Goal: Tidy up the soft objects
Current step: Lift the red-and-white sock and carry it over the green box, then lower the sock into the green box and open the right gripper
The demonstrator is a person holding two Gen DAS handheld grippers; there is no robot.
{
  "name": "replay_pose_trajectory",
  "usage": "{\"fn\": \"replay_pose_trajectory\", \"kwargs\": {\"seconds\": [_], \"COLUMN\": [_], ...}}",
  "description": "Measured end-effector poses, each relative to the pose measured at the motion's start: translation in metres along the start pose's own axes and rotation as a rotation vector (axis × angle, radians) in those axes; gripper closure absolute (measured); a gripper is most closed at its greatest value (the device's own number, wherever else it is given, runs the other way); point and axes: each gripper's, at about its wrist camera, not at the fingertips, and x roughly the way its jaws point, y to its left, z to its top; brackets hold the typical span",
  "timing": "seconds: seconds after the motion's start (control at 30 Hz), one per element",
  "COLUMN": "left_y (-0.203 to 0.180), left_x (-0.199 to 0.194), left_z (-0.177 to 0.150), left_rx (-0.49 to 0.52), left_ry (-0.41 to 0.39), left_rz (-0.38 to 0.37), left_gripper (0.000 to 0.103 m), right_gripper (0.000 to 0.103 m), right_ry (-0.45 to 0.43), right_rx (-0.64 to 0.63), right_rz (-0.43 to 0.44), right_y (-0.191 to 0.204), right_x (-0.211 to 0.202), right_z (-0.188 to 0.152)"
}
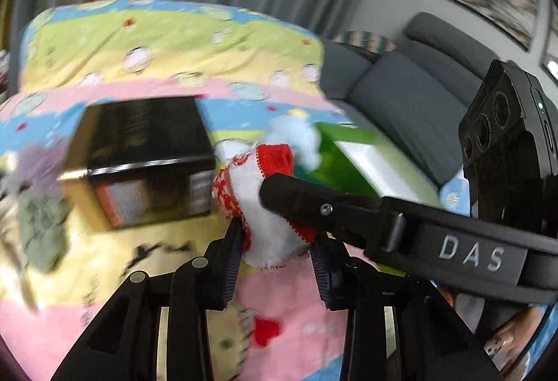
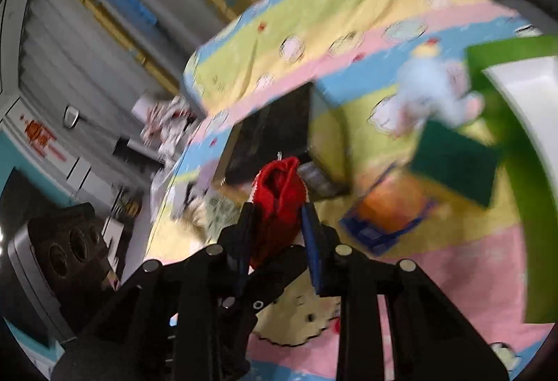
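While both tools grip one small sock above the bed [image 1: 286, 304], a tug could tear it or pull it free. Left tool [image 1: 277, 253] is narrowed on the sock [image 1: 268, 217], holding its white foot. Behind sits a black box [image 1: 146, 165]. Right tool [image 2: 277, 234] pinches the sock's red cuff.

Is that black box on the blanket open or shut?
Shut, it seems: the black box shows a flat, unbroken top, though the picture is blurred.
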Motion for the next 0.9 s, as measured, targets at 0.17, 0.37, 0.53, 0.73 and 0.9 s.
{"fn": "replay_pose_trajectory", "kwargs": {"seconds": [0.17,0.37,0.53,0.73,0.9], "left_y": [-0.04,-0.084,-0.112,-0.128,-0.138], "left_x": [0.031,0.067,0.095,0.117,0.133], "left_z": [0.019,0.032,0.034,0.031,0.024], "left_rx": [0.082,0.164,0.204,0.237,0.239], "left_ry": [0.003,0.048,0.098,0.161,0.204], "left_rz": [-0.1,-0.205,-0.266,-0.291,-0.291], "left_gripper": [0.066,0.066,0.066,0.066,0.066], "right_gripper": [0.076,0.076,0.075,0.075,0.075], "right_ry": [-0.117,-0.216,-0.252,-0.257,-0.235], "right_rx": [0.05,0.138,0.214,0.293,0.331], "right_rz": [-0.105,-0.216,-0.292,-0.334,-0.4], "right_y": [-0.026,-0.066,-0.094,-0.121,-0.135], "right_x": [-0.04,-0.076,-0.094,-0.103,-0.104], "right_z": [0.014,0.022,0.023,0.022,0.018]}}
